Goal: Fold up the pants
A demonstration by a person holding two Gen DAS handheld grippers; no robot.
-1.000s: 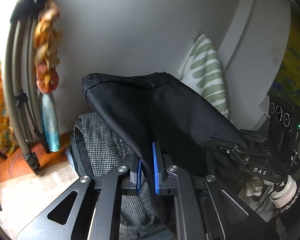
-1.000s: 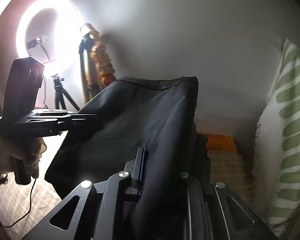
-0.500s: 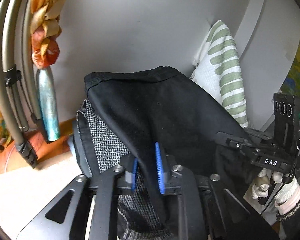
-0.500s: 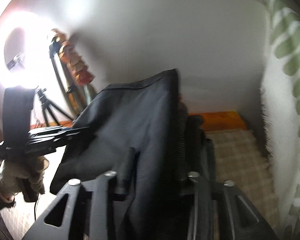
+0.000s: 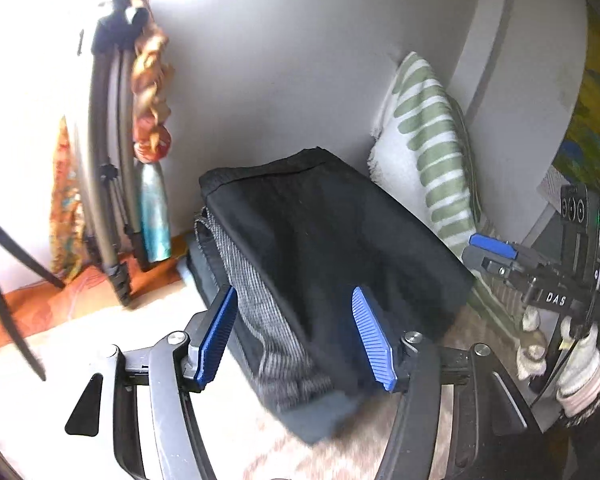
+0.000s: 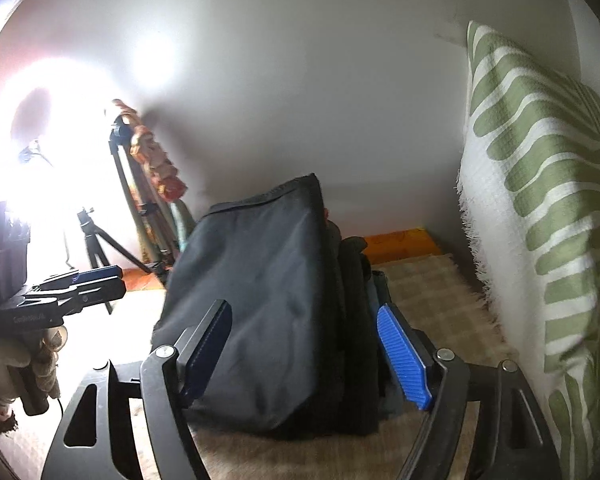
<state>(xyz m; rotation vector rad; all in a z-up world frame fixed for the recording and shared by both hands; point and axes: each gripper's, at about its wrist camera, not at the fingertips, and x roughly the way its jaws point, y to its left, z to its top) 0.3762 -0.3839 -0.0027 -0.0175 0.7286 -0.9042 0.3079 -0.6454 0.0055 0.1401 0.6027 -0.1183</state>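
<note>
A: Where are the black pants (image 5: 332,248) lying?

B: They are sitting folded on top of a pile of folded clothes, with a grey houndstooth garment (image 5: 256,300) showing directly beneath them. The pile is resting on a pale woven mat (image 6: 432,300), and the pants' far hem is lying close to the white wall (image 5: 280,60).

A: And the claws?

B: The left gripper (image 5: 296,332) is standing with its blue pads spread wide at the pants' near left corner; its jaws have just been opening, and the cloth is lying between them, loose. The right gripper (image 6: 308,344) is likewise gaping, its jaws having just been opening, at the pants' near right side. Neither is pinching the fabric.

A: What else is around the pants?

B: A green-and-white striped cushion (image 6: 540,200) is leaning against the wall to their right. To their left, a tripod (image 5: 108,208) is standing beside a glowing ring light (image 6: 48,140).
</note>
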